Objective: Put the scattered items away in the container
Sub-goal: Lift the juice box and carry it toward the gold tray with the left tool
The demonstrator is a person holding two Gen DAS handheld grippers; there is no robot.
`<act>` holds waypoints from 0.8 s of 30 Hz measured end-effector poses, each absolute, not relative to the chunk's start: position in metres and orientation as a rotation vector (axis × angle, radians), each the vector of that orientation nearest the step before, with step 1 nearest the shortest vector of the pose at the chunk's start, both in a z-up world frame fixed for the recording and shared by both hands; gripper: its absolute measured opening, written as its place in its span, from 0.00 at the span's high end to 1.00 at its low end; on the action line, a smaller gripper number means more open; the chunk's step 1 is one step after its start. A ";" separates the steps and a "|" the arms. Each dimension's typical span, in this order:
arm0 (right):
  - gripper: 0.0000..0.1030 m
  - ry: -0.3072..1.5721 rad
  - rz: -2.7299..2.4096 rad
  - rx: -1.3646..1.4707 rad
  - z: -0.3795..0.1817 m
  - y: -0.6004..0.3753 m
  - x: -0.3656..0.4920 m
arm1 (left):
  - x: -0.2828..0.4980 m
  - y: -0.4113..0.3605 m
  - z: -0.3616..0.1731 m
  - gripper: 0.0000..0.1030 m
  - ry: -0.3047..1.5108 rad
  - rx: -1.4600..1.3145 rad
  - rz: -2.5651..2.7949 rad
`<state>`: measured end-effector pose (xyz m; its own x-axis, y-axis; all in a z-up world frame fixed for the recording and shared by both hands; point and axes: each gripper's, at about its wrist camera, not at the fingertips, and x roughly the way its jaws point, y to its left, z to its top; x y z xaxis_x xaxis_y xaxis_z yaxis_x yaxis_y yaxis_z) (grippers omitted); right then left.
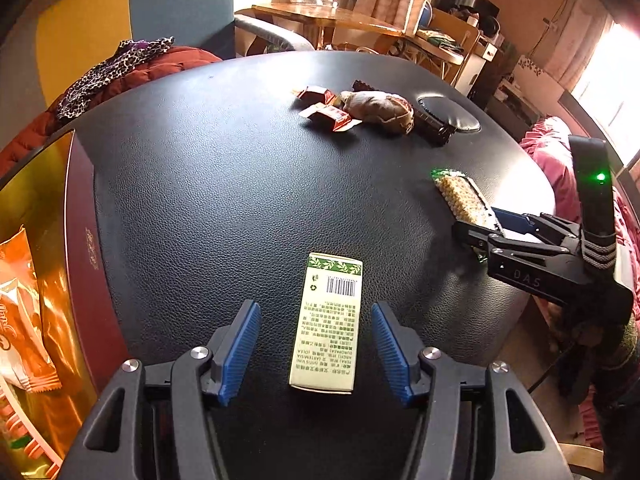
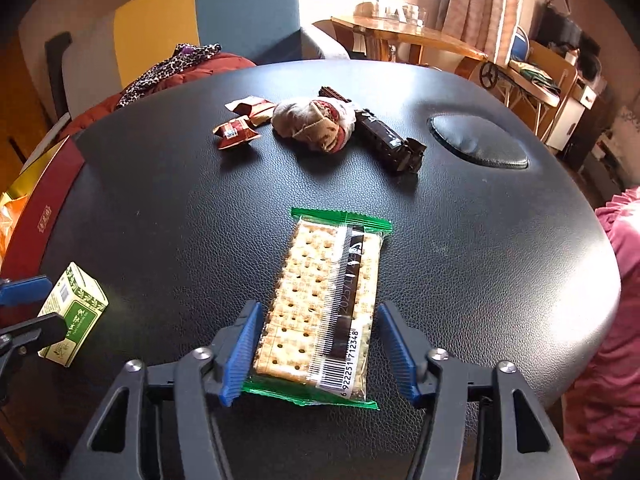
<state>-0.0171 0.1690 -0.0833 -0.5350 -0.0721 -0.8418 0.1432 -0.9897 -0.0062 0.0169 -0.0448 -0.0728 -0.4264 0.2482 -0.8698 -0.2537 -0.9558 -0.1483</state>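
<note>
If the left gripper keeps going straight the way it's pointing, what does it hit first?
The green-and-cream carton, which already lies between the open jaws of the left gripper. Past it the black tabletop looks free until the red candy wrappers, though depth is uncertain.

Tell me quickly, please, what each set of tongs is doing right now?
Left tongs: open, straddling the green-and-white box, not gripping it.
Right tongs: open, straddling the cracker packet, not gripping it.

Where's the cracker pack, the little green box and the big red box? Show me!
cracker pack (image 2: 320, 304), right wrist view, on the crackers behind the clear wrapper.
little green box (image 1: 327, 320), left wrist view, on its printed top face.
big red box (image 1: 90, 248), left wrist view, on its dark red wall.
</note>
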 end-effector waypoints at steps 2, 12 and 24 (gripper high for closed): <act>0.44 0.119 -2.645 1.443 -0.084 0.169 -0.017 | 0.015 -0.041 -0.076 0.44 0.030 -1.486 2.418; 0.45 0.130 -2.653 1.436 -0.084 0.166 -0.016 | 0.015 -0.035 -0.088 0.53 0.087 -1.506 2.449; 0.51 0.156 -2.689 1.415 -0.084 0.159 -0.012 | 0.026 -0.046 -0.086 0.71 0.001 -1.475 2.519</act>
<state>-0.0121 0.1595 -0.0841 -0.5634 -0.0398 -0.8252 0.1352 -0.9898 -0.0445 0.0261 -0.0458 -0.0863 -0.4708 0.1899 -0.8615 -0.1909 -0.9753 -0.1107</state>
